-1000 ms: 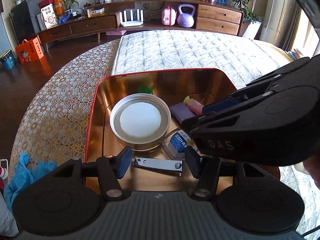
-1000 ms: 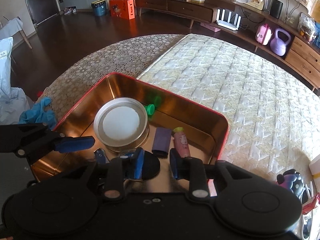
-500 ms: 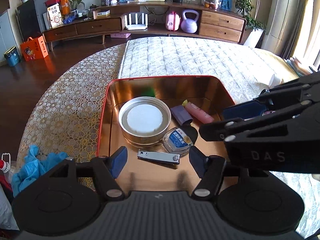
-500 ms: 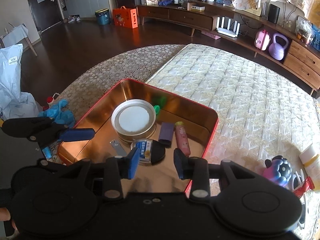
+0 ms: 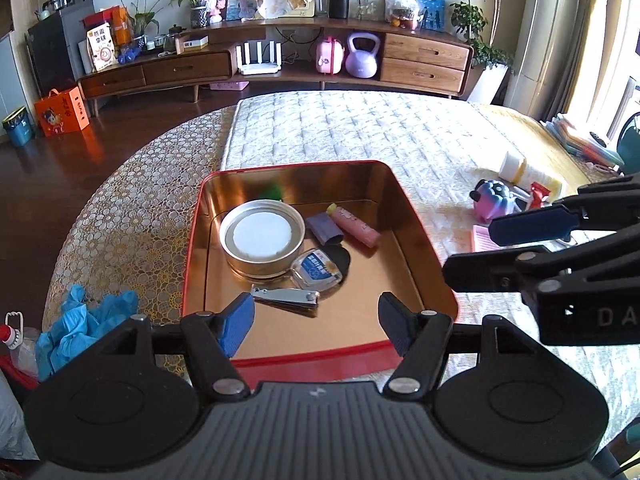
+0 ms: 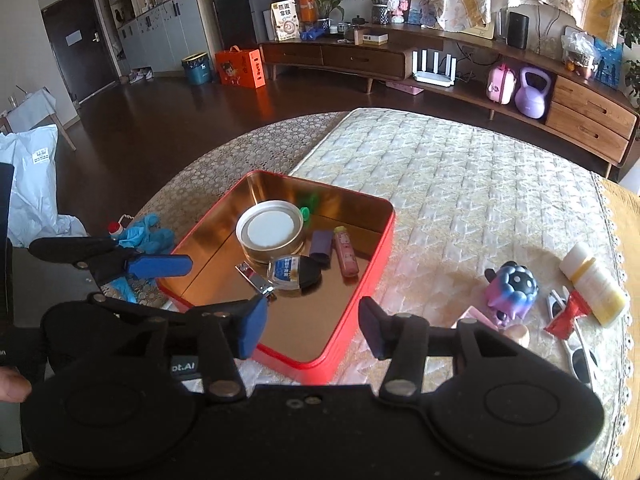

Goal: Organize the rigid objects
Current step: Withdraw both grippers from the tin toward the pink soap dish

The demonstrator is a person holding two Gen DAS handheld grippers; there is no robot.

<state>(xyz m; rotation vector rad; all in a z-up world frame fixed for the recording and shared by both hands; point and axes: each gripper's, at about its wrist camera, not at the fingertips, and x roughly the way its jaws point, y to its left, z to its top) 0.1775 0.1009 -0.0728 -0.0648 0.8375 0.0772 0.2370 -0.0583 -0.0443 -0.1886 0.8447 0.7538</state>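
Note:
A red tin (image 5: 192, 248) (image 6: 360, 280) with a gold inside lies on the bed. It holds a round metal lid (image 5: 262, 236) (image 6: 270, 230), a nail clipper (image 5: 286, 298) (image 6: 256, 280), a small clear case with a blue label (image 5: 318, 270) (image 6: 285, 271), a purple block (image 5: 323, 227) (image 6: 322, 242), a pink tube (image 5: 356, 226) (image 6: 345, 252) and a green piece (image 6: 306, 211). My left gripper (image 5: 316, 320) stands open above the tin's near edge, nothing between its fingers. My right gripper (image 6: 312, 326) hangs over the tin's near right corner, its jaws opening and empty.
On the quilt right of the tin lie a purple-blue toy (image 6: 512, 288), a white and yellow bottle (image 6: 592, 280), a red packet (image 6: 568, 314), sunglasses (image 6: 580, 356) and a pink card (image 5: 480, 238). Blue gloves (image 5: 84, 320) lie at the bed's left edge. A low wooden cabinet (image 5: 280, 64) lines the far wall.
Both grippers have drawn back and up from the tin. The right gripper's jaws have widened and the small clear case now lies in the tin. The left jaws widened a little.

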